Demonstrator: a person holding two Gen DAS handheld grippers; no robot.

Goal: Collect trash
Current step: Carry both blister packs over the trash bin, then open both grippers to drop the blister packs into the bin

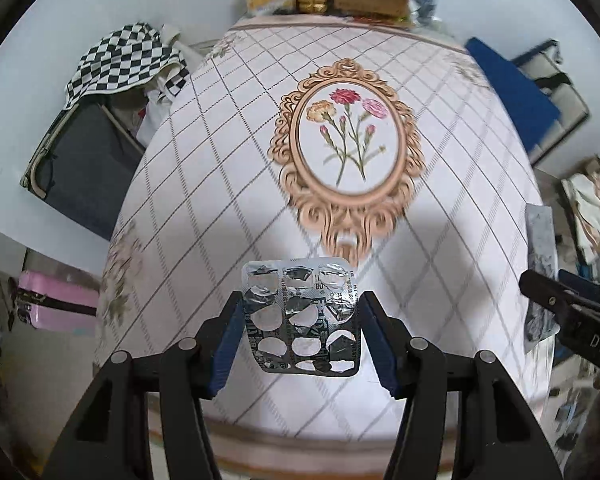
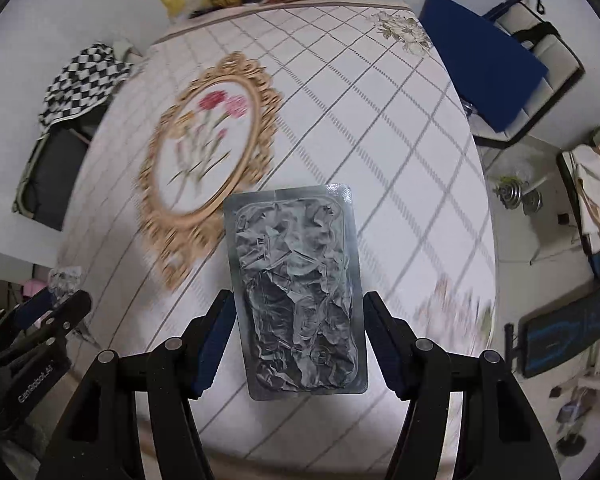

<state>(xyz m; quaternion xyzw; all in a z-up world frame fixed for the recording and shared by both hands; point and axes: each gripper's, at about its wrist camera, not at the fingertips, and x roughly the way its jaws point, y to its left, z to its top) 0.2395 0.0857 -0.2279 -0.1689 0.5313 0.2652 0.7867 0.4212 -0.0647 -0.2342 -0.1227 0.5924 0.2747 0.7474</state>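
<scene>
Left tongs (image 1: 300, 316) clamp an emptied blister pack (image 1: 302, 316) above the tablecloth (image 1: 204, 168).

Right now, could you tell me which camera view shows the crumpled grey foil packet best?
The right wrist view: the grey foil packet fills the centre, clamped between the right gripper fingers. The left wrist view shows only a sliver at its right edge.

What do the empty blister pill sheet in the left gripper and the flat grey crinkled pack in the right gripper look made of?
Empty blister pill sheet: likely clear plastic bubbles on shiny printed foil; the punched-out holes show the cloth behind.
Flat grey crinkled pack: seemingly a matte silvery foil or plastic laminate, wrinkled in the middle with a flat sealed rim.
</scene>
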